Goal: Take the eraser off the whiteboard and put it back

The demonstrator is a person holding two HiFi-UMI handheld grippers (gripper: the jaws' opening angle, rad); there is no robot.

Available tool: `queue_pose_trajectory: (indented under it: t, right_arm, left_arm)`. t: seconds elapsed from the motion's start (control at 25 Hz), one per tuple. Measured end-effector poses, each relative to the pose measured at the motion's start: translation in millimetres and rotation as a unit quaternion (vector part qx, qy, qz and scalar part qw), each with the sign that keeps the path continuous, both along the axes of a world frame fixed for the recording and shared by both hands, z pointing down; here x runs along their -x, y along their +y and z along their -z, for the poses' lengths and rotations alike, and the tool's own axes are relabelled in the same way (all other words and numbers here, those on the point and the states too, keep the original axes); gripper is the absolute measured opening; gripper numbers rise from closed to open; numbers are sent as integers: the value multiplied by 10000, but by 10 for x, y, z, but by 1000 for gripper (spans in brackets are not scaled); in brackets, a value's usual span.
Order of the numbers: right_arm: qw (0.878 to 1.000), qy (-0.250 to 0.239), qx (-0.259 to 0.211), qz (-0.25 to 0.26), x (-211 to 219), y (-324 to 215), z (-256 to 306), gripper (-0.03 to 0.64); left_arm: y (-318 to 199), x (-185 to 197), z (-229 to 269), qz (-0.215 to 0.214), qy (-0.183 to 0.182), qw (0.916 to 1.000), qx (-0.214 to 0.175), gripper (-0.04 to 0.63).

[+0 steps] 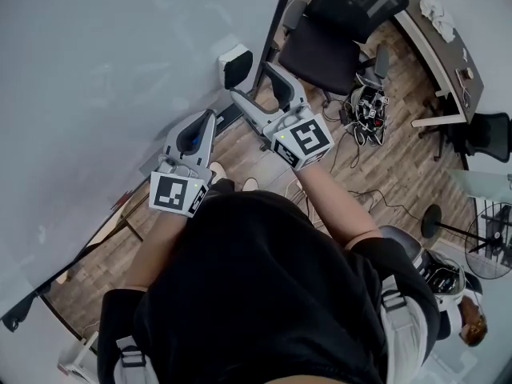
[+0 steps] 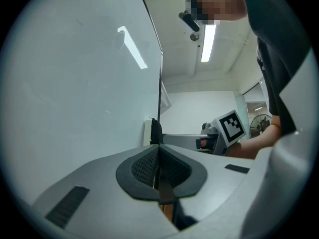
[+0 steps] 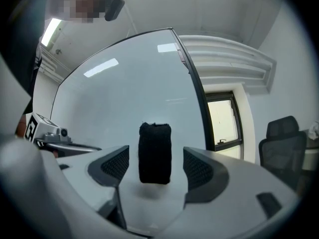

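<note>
In the right gripper view, the jaws of the right gripper (image 3: 155,169) stood released and wide apart. The black-faced eraser (image 3: 155,153) stood upright between them, with a clear gap to each pad, so nothing was grasped. The eraser sat flat against the whiteboard (image 3: 124,103), apparently clinging there by itself.

From here, the likeliest trouble seemed to be a knock. A pad drawn back or closed askew could clip one side of the eraser, twist it off the smooth board and send it to the floor. A one-sided squeeze could likewise slide it toward the board's dark edge.

In the left gripper view, the jaws of the left gripper (image 2: 158,171) were clenched together on nothing, their ribbed pads meeting in a thin seam. Beyond them the eraser (image 2: 153,132) showed small against the whiteboard (image 2: 75,83), near its frame, with the right gripper's marker cube (image 2: 232,126) just beside it. A ceiling light (image 2: 208,41) glowed overhead.

In the head view, the left gripper (image 1: 206,120) was held level and well apart from the eraser (image 1: 234,65). The right gripper (image 1: 254,82) reached toward the eraser, which was on the whiteboard (image 1: 96,94) close to its right edge. The board was clean, pale and glossy. Below lay a wooden floor (image 1: 384,134) with loose cables, a black office chair (image 1: 336,30) and a curved bench (image 1: 436,46) at the far side.
</note>
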State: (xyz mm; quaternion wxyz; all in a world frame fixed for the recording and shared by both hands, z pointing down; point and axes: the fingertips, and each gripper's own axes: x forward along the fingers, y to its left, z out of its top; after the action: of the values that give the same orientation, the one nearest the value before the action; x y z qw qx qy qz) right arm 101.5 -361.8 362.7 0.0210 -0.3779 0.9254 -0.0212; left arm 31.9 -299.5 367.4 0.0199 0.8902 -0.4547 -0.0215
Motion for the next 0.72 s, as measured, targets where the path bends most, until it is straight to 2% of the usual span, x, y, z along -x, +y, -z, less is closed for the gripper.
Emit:
queue_pose_trajectory:
  t: [0.24, 0.44, 0.56, 0.72]
  right_arm:
    - [9991, 102, -268, 324, 27, 220, 166, 325]
    - [9954, 181, -372, 867, 116, 471, 237, 317]
    - [9911, 191, -335, 1272, 205, 641, 205, 285]
    - [9861, 214, -305, 1620, 314, 857, 126, 206]
  left_arm:
    - [158, 59, 105, 283, -78, 9995, -154, -5]
    - [359, 121, 163, 538, -133, 9982, -214, -5]
    - [514, 192, 158, 704, -163, 9971, -223, -5]
    - [720, 311, 124, 924, -231, 9952, -234, -5]
